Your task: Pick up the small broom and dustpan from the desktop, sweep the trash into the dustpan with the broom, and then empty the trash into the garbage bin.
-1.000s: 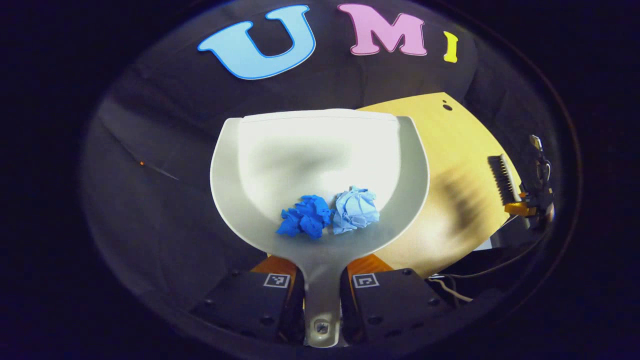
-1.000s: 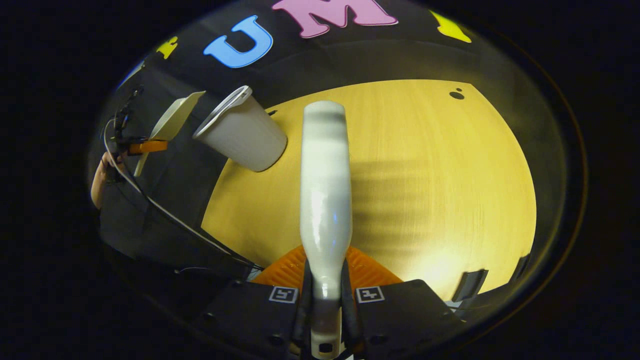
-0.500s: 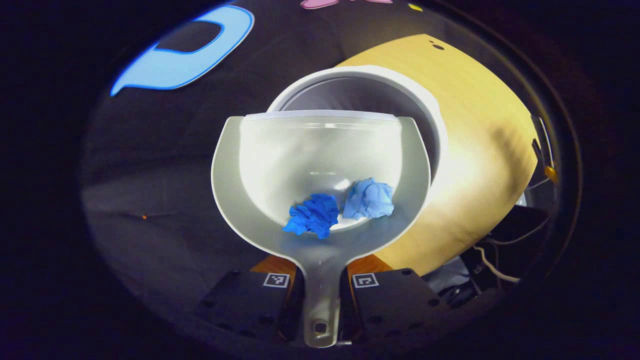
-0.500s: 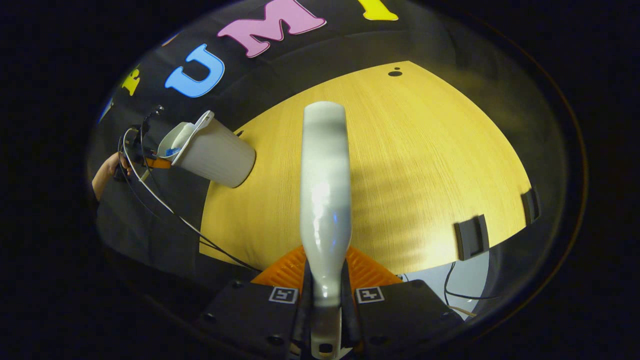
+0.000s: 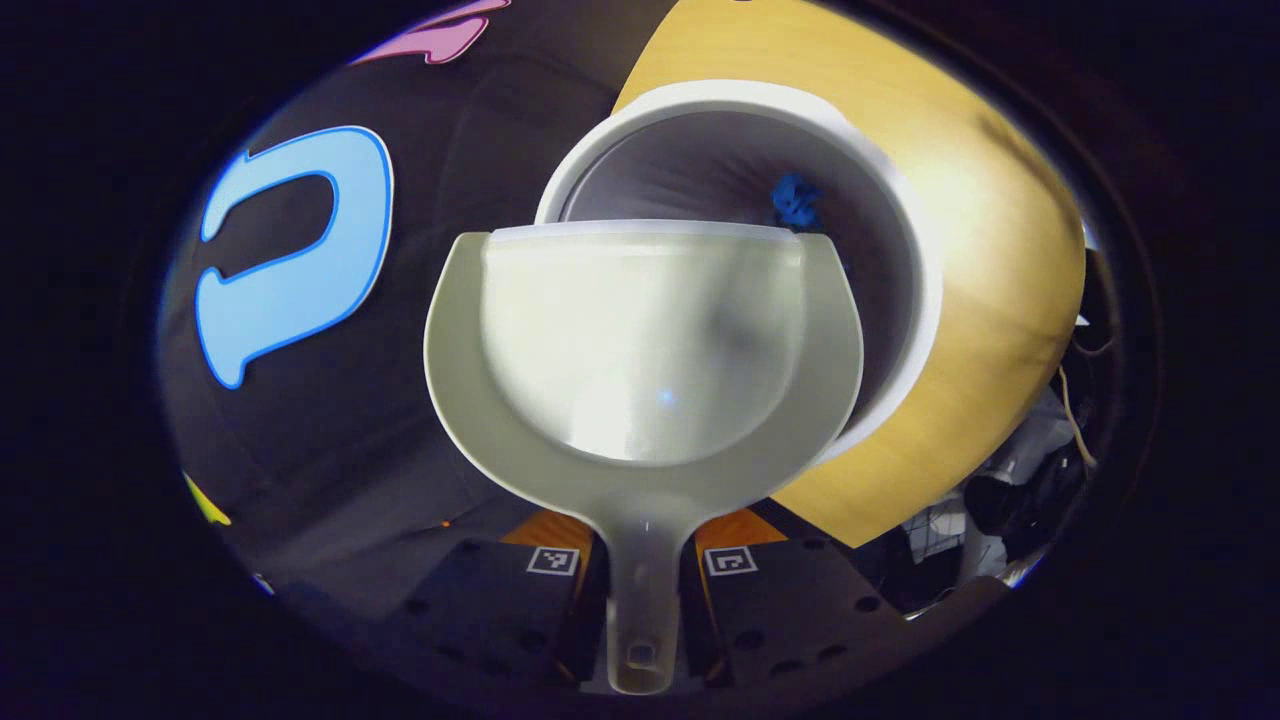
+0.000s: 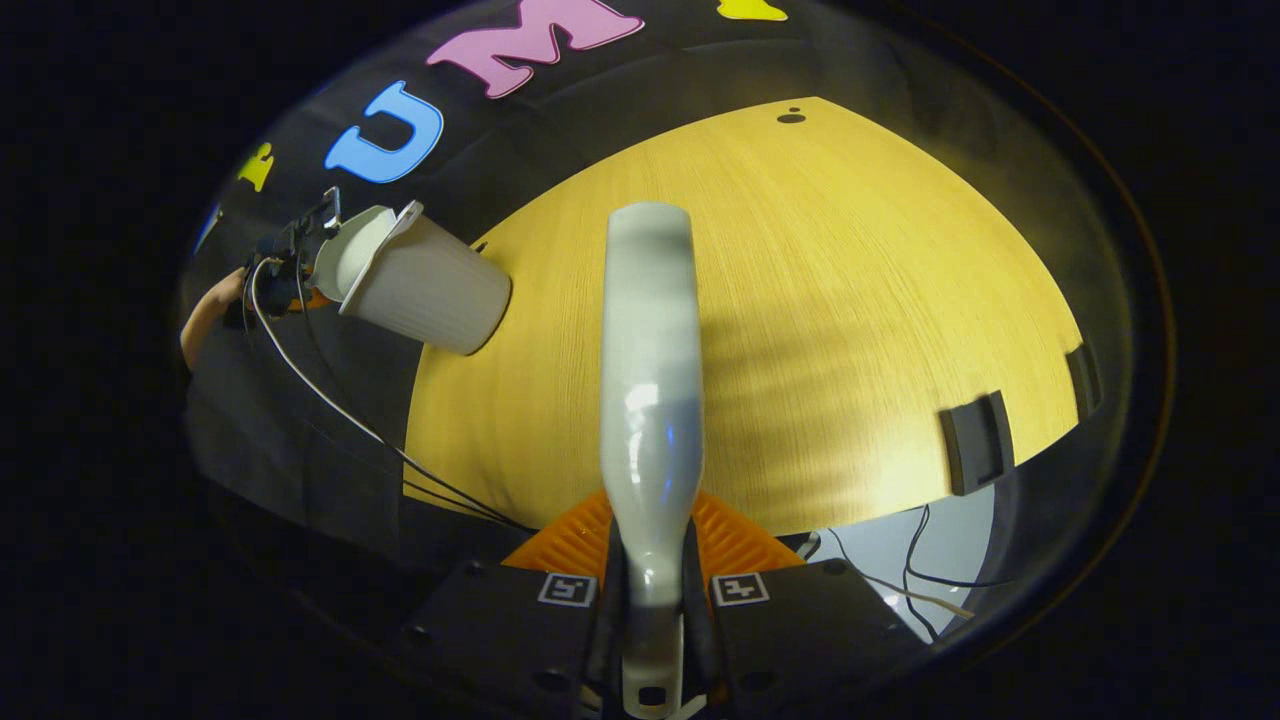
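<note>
Dustpan (image 5: 640,340), pale and scoop-shaped, is seen in the left gripper view with its front lip tipped over the open mouth of the garbage bin (image 5: 905,250). Its narrow handle is clamped between both fingers of the left gripper (image 5: 640,590), which are closed tight on it. The pan's inner surface is seen bare. A crumpled piece of blue paper (image 5: 795,200) is seen inside the bin, against its inner wall, just past the pan's lip. The bin is round, white-rimmed and grey inside, and it is set on the edge of a light wooden desktop (image 5: 1000,230), near the black cloth wall.

In the right gripper view, the small broom (image 6: 650,380) is held by its pale handle, which is pinched between both fingers of the right gripper (image 6: 650,600) and is pointed forward over the desktop (image 6: 850,300); its bristles cannot be seen from this angle. Far off at the left of that view, the garbage bin (image 6: 430,290) is seen at the desk's corner, with the dustpan (image 6: 355,250) tilted at its rim. The left gripper (image 6: 290,250) is seen behind the pan, held by a person's hand (image 6: 205,315), and a dark cable (image 6: 340,410) is trailed down from it. Two dark clips (image 6: 975,440) are seen fixed on the desk's near right edge.
</note>
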Tool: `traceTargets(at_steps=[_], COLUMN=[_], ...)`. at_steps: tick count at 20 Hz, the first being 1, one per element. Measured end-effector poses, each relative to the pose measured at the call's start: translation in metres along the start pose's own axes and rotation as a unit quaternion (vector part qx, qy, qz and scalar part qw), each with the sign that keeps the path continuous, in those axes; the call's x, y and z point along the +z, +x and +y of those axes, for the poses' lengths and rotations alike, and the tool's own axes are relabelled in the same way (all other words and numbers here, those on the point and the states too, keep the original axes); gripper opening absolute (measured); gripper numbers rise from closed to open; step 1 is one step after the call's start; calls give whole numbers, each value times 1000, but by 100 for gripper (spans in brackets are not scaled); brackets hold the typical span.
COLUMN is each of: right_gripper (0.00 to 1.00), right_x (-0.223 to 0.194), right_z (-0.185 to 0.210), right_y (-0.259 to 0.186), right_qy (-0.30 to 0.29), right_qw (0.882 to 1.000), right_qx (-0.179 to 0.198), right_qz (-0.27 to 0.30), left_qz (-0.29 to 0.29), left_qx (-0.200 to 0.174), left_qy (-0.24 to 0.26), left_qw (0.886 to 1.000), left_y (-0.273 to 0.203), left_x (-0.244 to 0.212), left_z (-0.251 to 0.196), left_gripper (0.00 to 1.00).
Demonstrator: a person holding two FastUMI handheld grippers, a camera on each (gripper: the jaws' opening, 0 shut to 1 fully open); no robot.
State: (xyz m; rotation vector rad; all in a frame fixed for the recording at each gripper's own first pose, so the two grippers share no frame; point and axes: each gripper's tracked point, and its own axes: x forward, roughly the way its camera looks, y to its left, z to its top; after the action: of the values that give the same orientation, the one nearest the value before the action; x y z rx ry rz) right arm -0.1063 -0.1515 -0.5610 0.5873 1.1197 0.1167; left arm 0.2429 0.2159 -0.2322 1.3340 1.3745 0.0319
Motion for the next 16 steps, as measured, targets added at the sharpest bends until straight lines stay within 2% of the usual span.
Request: traceTargets(at_steps=[2, 3, 6, 8, 11, 12, 13, 16], right_gripper=[28, 28, 28, 28, 28, 28, 28, 28], right_x=[8, 13, 24, 26, 36, 41, 46, 61], right_z=[5, 7, 14, 16, 27, 26, 26, 25], right_y=[1, 1, 1, 2, 4, 5, 6, 6], right_qy=[-5, -6, -14, -27, -32, -37, -44, -58], right_qw=[1000, 1000, 1000, 999, 999, 999, 999, 998], right_qx=[6, 9, 16, 15, 30, 28, 24, 16], right_qz=[-4, -7, -8, 5, 13, 14, 15, 11], left_qz=[-11, -20, -79, -125, -186, -212, -233, -295], left_qx=[5, 8, 24, 20, 27, 23, 16, -21], left_qy=[-21, -40, -125, -181, -233, -245, -258, -282], left_qw=[1000, 999, 989, 975, 954, 946, 938, 913], left_y=[5, 3, 3, 10, 12, 11, 8, -9], left_x=[-3, -2, 11, 19, 29, 38, 45, 70], left_z=[-3, -3, -4, -8, -8, -10, -15, -39], left_gripper=[31, 28, 29, 29, 27, 29, 27, 29])
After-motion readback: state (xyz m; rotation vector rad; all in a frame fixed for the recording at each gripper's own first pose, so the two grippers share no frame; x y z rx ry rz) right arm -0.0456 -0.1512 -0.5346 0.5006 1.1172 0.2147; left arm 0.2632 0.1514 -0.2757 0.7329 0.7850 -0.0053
